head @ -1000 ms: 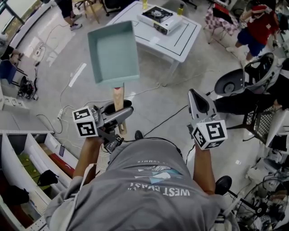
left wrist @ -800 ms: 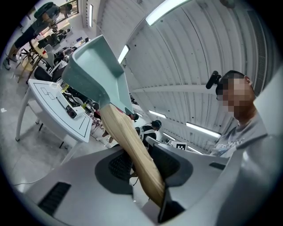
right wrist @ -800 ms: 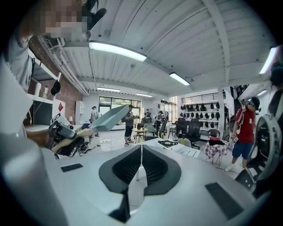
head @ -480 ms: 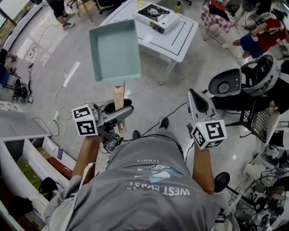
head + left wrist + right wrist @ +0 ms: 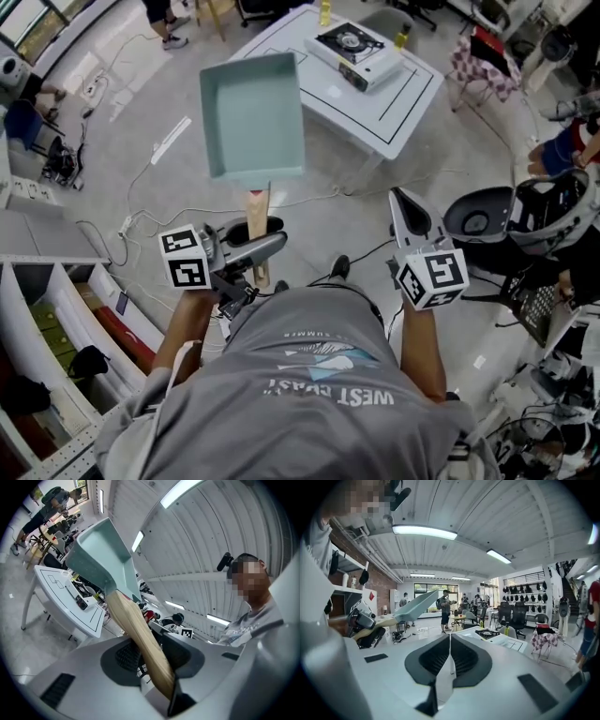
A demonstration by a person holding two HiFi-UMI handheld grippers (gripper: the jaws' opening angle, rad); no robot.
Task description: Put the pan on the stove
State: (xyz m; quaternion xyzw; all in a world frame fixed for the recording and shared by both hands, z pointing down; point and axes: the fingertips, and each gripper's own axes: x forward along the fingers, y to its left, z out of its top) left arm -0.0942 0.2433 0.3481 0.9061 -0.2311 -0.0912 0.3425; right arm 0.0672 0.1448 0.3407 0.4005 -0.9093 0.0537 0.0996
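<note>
Looking steeply down over a person in a grey printed T-shirt [image 5: 314,394] who holds a two-jaw gripper in each hand, out over a pale grey floor strewn with cables.

The left gripper [image 5: 255,244] [image 5: 146,654] points level. Its jaws are clamped on the light wooden handle [image 5: 258,214] [image 5: 139,634] of a square, shallow, pale teal pan [image 5: 253,114] [image 5: 100,550] [image 5: 410,603]. The pan is in the air, carried by that handle alone, its open side facing up and its far edge reaching toward the table. In the left gripper view the handle runs slantwise between the dark ribbed pads, pressed by both.

The right gripper [image 5: 403,202] [image 5: 449,654] is tipped slightly downward, well to the right of the pan. Its jaws are closed flat against each other, with nothing between them.

Ahead stands a white rectangular table with thin black outlines drawn on its top [image 5: 380,108] [image 5: 520,645]. A white portable gas stove with a black burner [image 5: 360,52] [image 5: 488,633] sits near the table's far edge. The pan is not on it, hanging short of the table over bare floor.

Each gripper carries a white cube with black square markers at the near end, by the person's hands.
</note>
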